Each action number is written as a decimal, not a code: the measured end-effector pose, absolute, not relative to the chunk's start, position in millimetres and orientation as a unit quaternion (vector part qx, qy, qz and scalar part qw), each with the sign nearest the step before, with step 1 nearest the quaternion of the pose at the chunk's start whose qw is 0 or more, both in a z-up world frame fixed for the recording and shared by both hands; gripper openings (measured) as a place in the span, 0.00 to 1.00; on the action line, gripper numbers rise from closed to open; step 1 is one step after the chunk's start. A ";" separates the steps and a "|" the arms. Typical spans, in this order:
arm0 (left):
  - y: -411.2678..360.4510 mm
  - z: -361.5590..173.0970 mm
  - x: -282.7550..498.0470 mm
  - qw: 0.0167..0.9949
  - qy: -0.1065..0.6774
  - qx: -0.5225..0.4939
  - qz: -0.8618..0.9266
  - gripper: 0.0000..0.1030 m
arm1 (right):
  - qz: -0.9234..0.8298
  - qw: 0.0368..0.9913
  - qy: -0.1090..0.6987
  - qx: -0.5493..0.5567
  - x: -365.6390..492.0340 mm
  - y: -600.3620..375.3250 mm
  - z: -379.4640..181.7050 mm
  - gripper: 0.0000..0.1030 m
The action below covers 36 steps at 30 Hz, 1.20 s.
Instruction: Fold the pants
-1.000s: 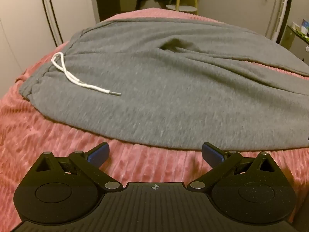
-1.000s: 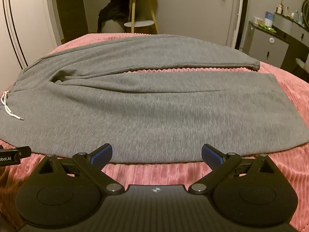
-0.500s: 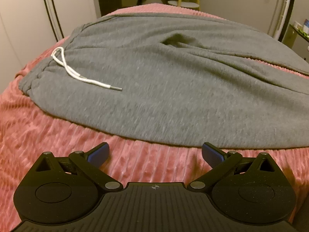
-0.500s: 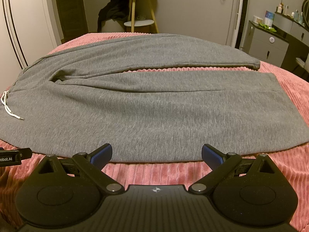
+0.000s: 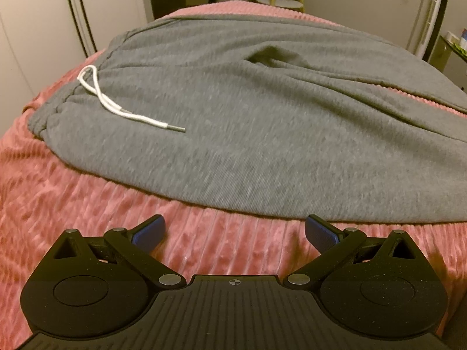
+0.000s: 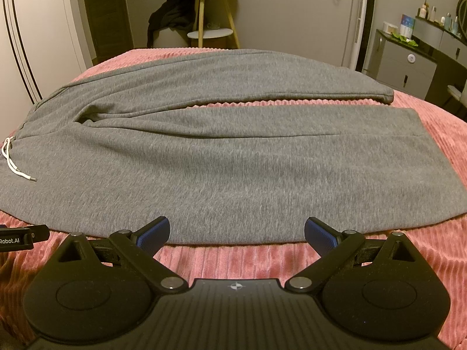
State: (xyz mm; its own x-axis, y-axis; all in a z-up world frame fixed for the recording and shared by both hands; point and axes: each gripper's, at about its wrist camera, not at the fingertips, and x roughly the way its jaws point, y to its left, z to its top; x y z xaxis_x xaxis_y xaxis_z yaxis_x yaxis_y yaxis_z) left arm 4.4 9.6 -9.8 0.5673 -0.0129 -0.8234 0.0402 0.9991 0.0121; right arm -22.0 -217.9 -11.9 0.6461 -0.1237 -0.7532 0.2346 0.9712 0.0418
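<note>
Grey sweatpants [image 6: 233, 157] lie spread flat across a pink ribbed bed cover [image 6: 233, 259], waistband to the left, both legs running right. A white drawstring [image 5: 116, 108] lies on the waist area, also in the right wrist view [image 6: 13, 163]. In the left wrist view the pants [image 5: 262, 134] fill the middle. My left gripper [image 5: 235, 230] is open and empty, just short of the pants' near edge by the waist. My right gripper [image 6: 237, 230] is open and empty at the near edge of the near leg. The left gripper's tip [image 6: 20, 237] shows at the right view's left edge.
The bed cover [image 5: 58, 204] extends left and in front of the pants. A wooden stool with dark clothing [image 6: 204, 29] stands behind the bed. A cabinet with bottles [image 6: 417, 58] is at the back right. A white wardrobe [image 5: 43, 29] stands left.
The left gripper has pulled back and shifted a little, so the pants' near edge sits farther from its fingers. The right gripper has crept slightly forward to the pants' edge.
</note>
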 end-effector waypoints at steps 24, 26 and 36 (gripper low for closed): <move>12.3 -11.8 4.9 0.883 0.470 0.010 -0.012 1.00 | -0.099 0.904 0.410 0.069 -21.7 -218.6 -11.8 0.96; 11.9 -11.5 5.4 0.883 0.470 0.010 -0.013 1.00 | -0.098 0.904 0.409 0.069 -22.4 -217.9 -12.4 0.96; 13.0 -13.0 4.6 0.882 0.471 0.010 -0.012 1.00 | -0.098 0.904 0.410 0.069 -22.1 -218.6 -12.1 0.96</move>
State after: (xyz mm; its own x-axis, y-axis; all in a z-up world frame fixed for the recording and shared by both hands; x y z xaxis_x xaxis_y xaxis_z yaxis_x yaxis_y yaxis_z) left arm 4.6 13.0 -13.0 0.5553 -0.0114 -0.8316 0.0300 0.9995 0.0064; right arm -22.1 -218.6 -12.1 0.6446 -0.1207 -0.7549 0.2345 0.9711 0.0449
